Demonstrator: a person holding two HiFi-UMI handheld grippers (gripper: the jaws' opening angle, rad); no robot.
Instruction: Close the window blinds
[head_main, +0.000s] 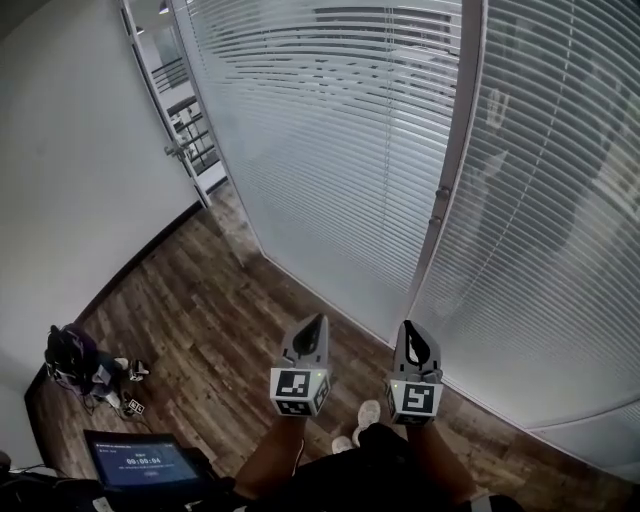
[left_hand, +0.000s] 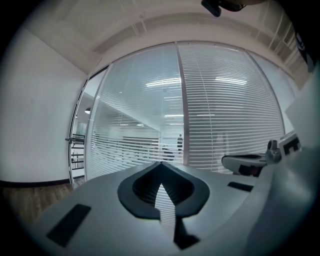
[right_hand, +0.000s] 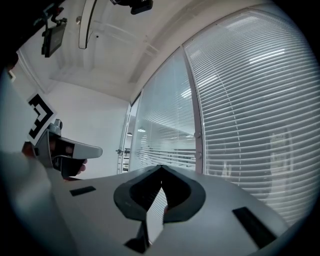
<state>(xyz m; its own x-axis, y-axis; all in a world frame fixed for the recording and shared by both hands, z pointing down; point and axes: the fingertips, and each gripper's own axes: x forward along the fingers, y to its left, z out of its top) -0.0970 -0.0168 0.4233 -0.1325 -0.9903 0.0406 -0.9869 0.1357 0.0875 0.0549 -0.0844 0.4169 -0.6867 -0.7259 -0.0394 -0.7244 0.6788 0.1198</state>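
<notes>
Two tongs — left tongs (head_main: 319, 321), right tongs (head_main: 411, 327) — both closed, empty | two blinds (head_main: 330, 150) ahead

The blinds (head_main: 340, 150) are thin, smooth white slats with a faint sheen, and the glass (head_main: 560, 250) with them is glossy and throws reflections; the upright post (head_main: 455, 160) between the panes looks like satin grey painted metal; the floor (head_main: 210, 330) is dark wood planking, grainy and mostly matt; the wall (head_main: 70, 150) at the far left is smooth, matt white; the left gripper (head_main: 316, 328) and right gripper (head_main: 412, 332) have matt grey plastic shells, and their jaws are lined in dull black; the screen (head_main: 140, 465) at the near left is glossy.
</notes>
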